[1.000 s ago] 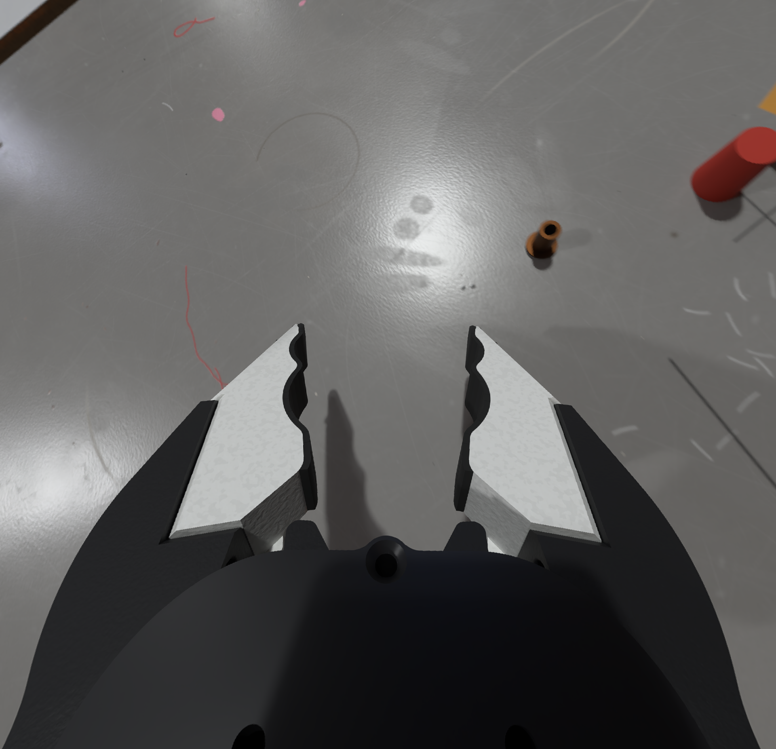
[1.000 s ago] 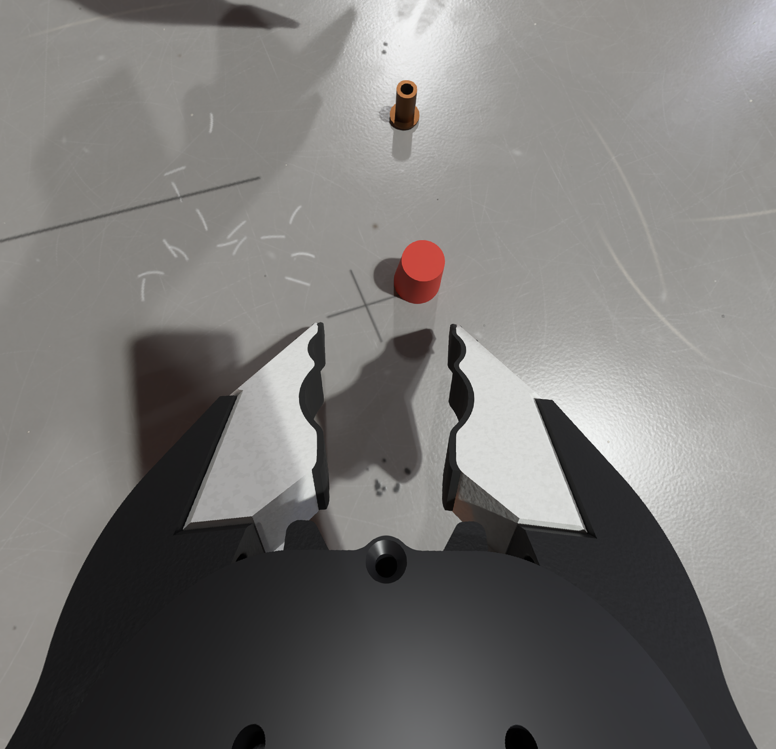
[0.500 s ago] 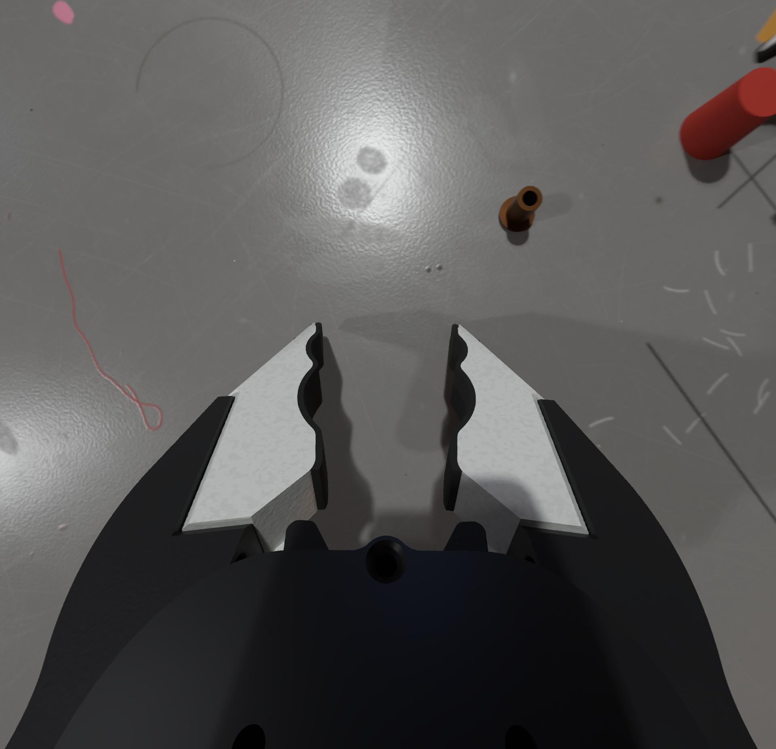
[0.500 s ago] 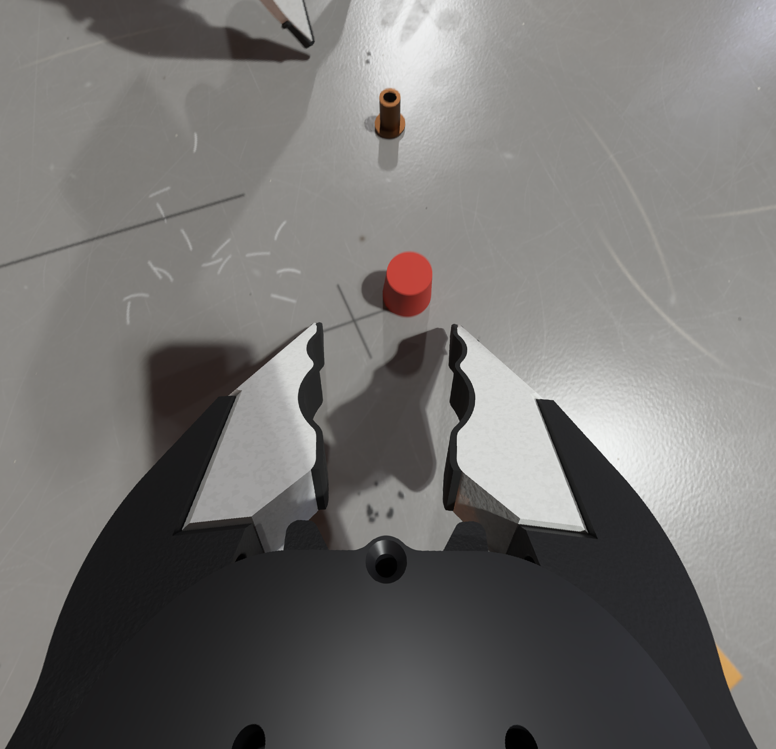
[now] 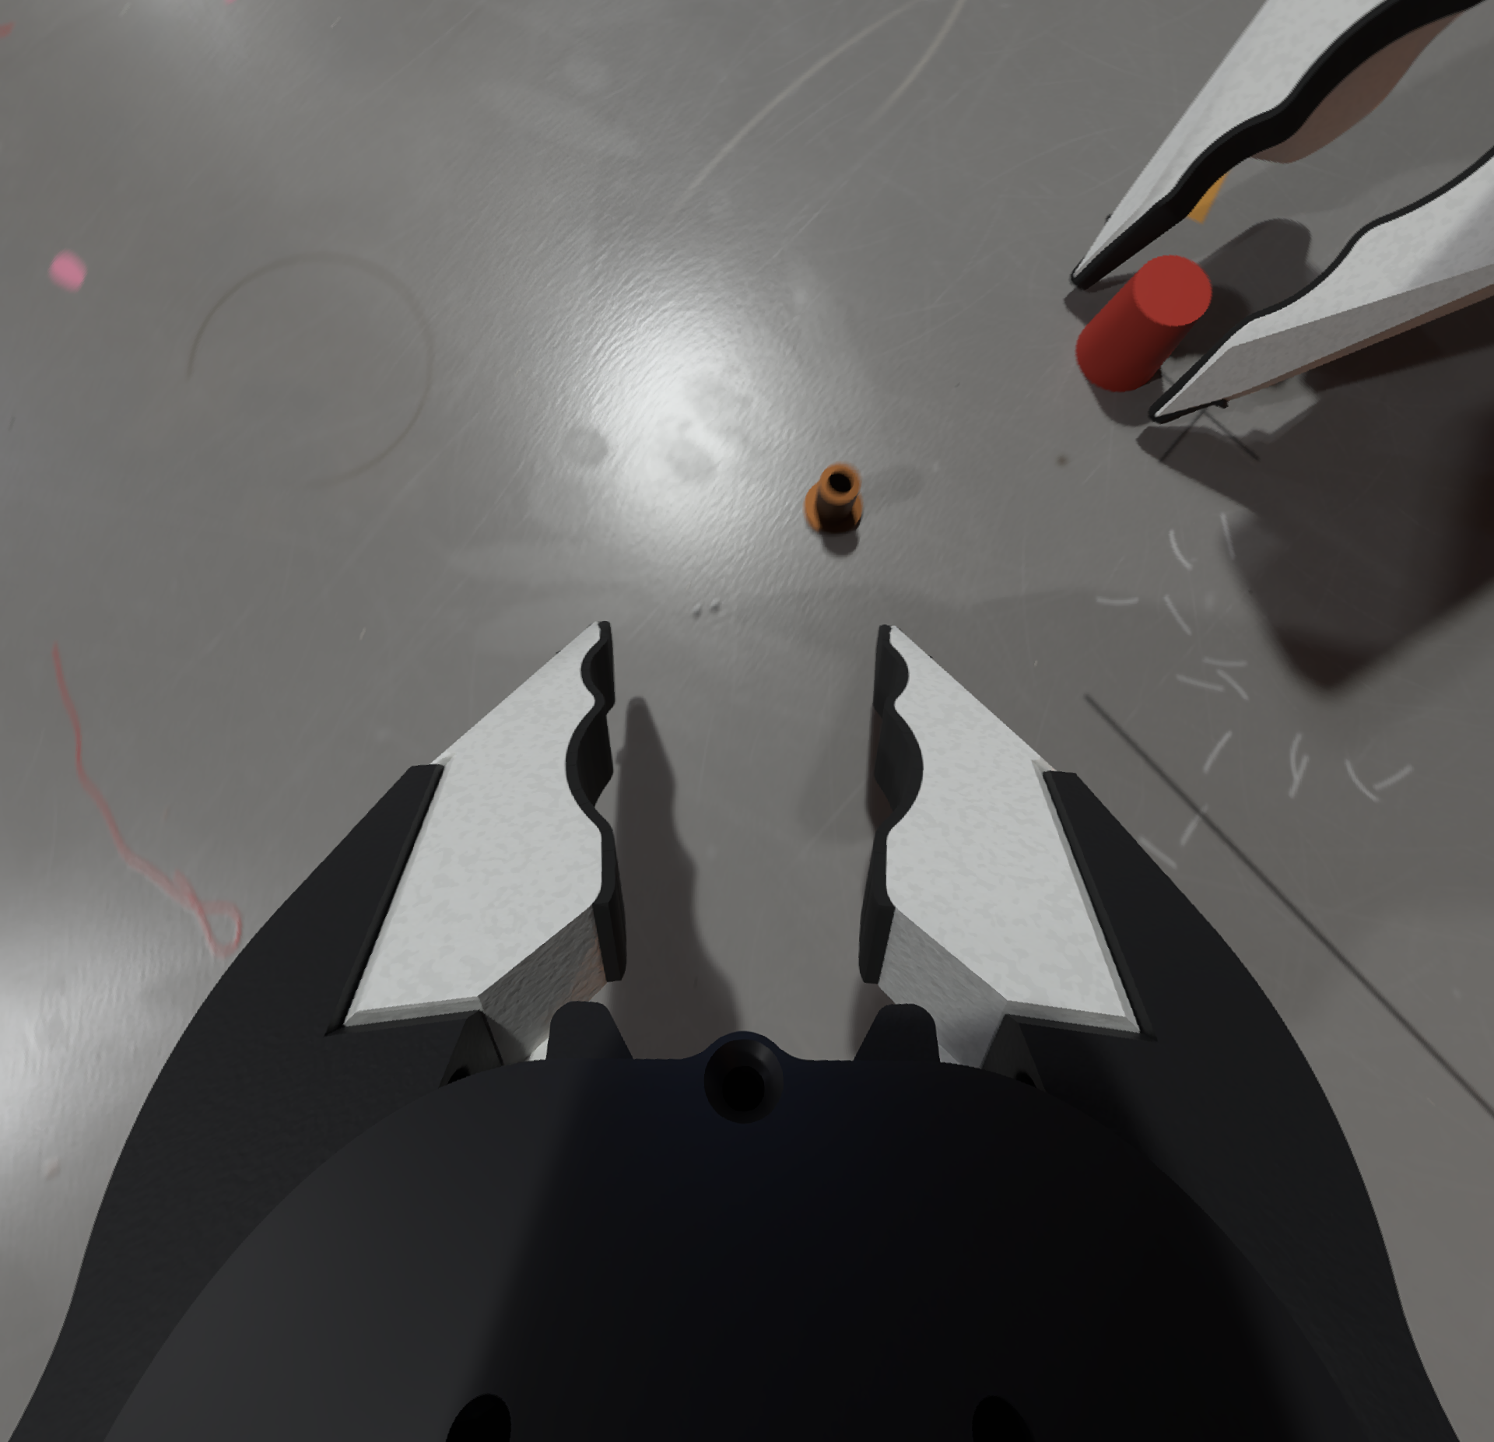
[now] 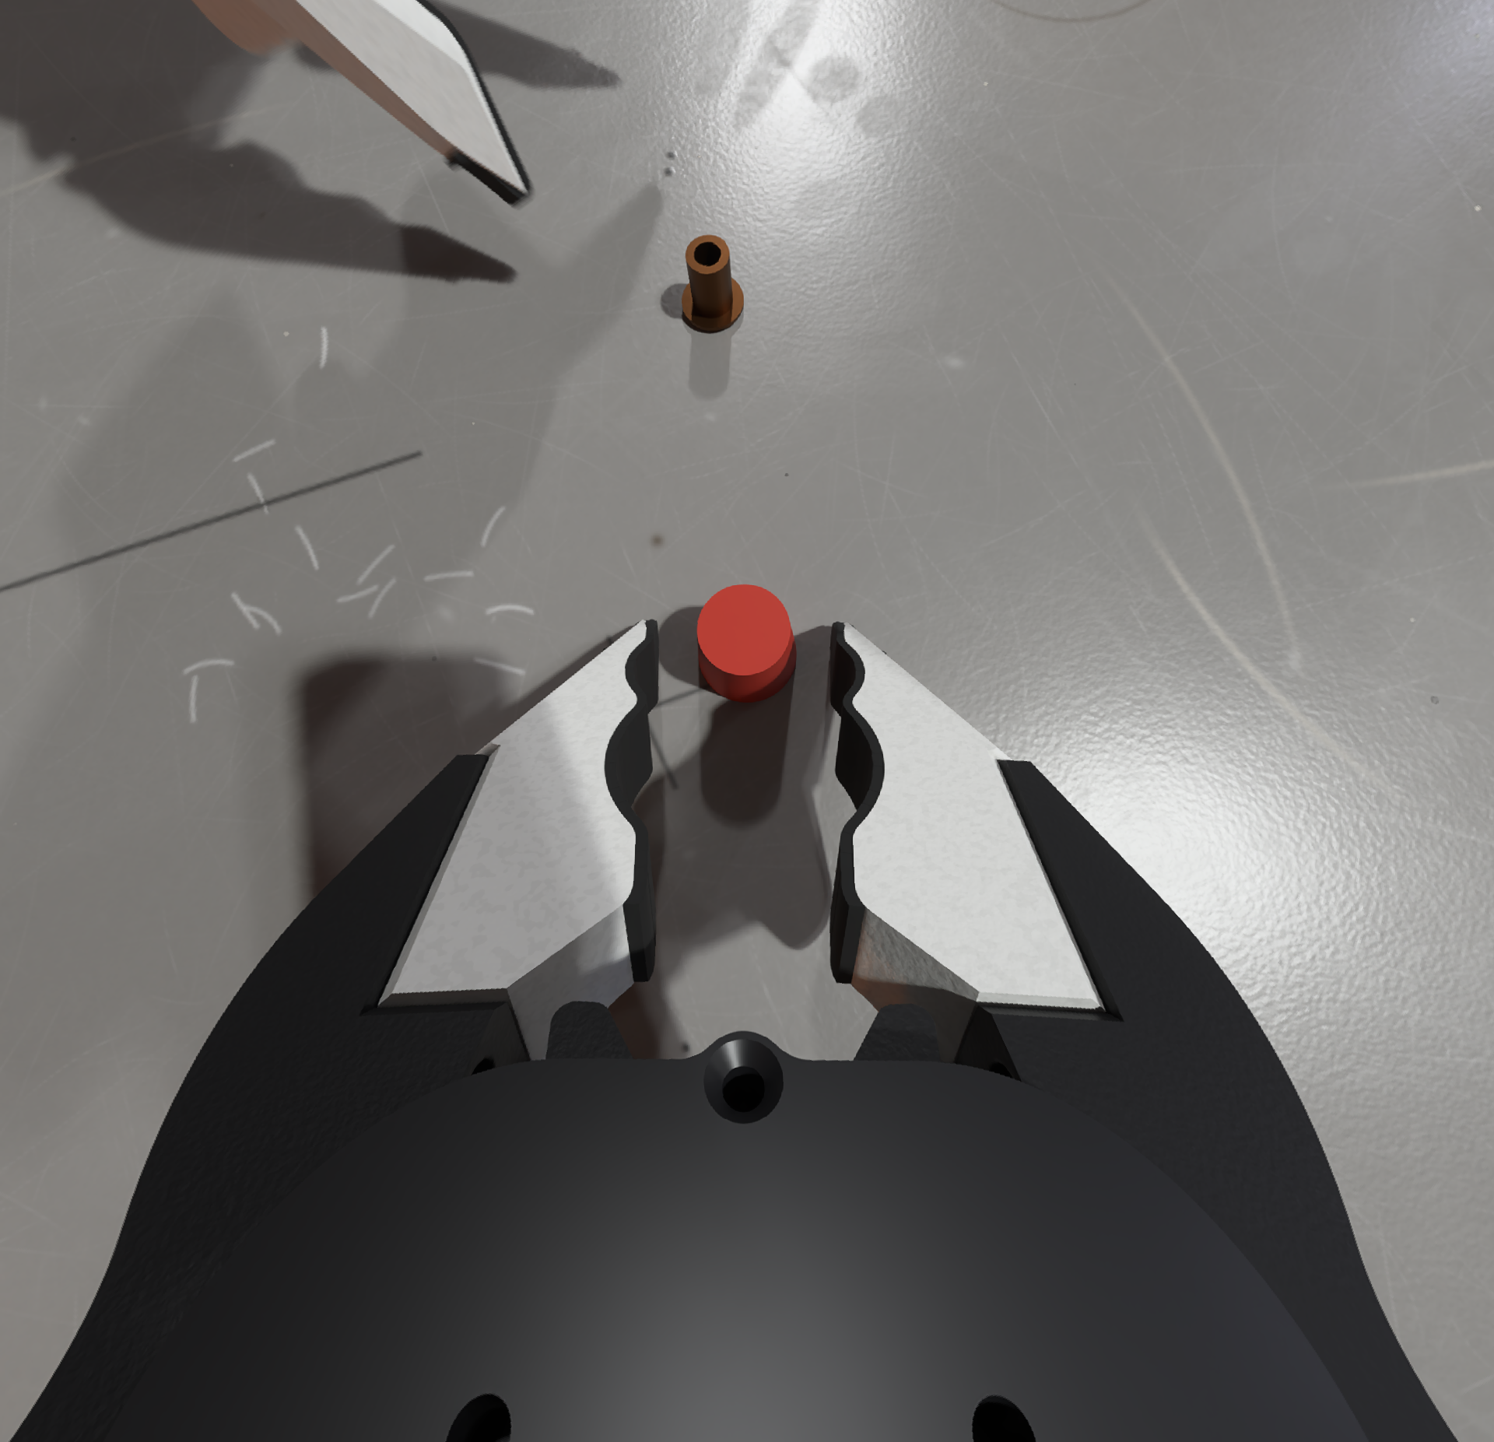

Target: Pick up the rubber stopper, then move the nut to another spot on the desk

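Two grippers work a scuffed grey desk w/ both sets of fingers spread and nothing held. We see the right gripper low over the desk, its fingertips either side of the red rubber stopper, which stands upright approx. centred in the gap, a sliver of clearance showing on each side; from the left wrist view the same stopper sits far right between those tips, and whether the near tip already touches it we can't tell. The left gripper hangs w/ fingers apart and empty, near side of the small brown flanged nut, which stands on its flange, bore up, well apart from the stopper and slightly right of the left gripper's centre line. Risks, as we judge them: the stopper sits only at the very tips, so closing now could squeeze it forward out of the grip or tip it over; going a bit deeper first looks safer. An uneven close, one pad landing first, may shove it sideways. For the nut, the light, narrow body may topple or roll if a finger clips it, and the left gripper's offset makes that likelier. Both grippers share a tight area, so a collision is possible.
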Robot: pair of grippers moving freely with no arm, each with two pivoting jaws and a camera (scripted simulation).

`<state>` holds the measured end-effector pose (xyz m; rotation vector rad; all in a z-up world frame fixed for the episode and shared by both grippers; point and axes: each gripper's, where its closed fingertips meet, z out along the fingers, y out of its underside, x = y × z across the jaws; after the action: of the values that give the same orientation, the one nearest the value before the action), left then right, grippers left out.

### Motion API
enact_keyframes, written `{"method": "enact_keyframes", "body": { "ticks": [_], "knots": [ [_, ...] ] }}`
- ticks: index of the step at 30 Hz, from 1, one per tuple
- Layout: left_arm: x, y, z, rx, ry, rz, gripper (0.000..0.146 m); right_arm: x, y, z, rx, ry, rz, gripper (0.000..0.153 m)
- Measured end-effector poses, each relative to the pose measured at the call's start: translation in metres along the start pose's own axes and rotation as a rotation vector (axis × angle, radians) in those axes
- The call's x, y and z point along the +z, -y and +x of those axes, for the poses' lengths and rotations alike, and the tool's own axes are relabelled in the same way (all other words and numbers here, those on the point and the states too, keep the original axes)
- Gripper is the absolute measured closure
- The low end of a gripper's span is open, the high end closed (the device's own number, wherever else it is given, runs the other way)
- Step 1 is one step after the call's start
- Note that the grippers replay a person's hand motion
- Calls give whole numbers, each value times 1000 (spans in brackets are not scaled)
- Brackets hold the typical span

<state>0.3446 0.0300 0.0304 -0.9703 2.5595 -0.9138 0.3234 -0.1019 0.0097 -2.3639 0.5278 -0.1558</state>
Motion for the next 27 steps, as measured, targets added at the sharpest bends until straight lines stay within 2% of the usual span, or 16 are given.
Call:
{"method": "enact_keyframes", "body": {
  "ticks": [5,7,12,20,27],
  "knots": [
    [33,14,15,85,-14,-43,99,0,-1,0,-14,-29,-5,119],
    [40,15,20,85,-30,-50,109,0,-2,0,-21,-34,-4,128],
    [46,20,25,92,-34,-29,129,-1,-2,1,-24,-40,6,128],
    [37,16,29,106,-50,-17,129,-2,-3,4,-23,-37,9,128],
    [1,11,43,105,-91,28,129,-17,-6,1,-13,-43,18,128]
  ]
}}
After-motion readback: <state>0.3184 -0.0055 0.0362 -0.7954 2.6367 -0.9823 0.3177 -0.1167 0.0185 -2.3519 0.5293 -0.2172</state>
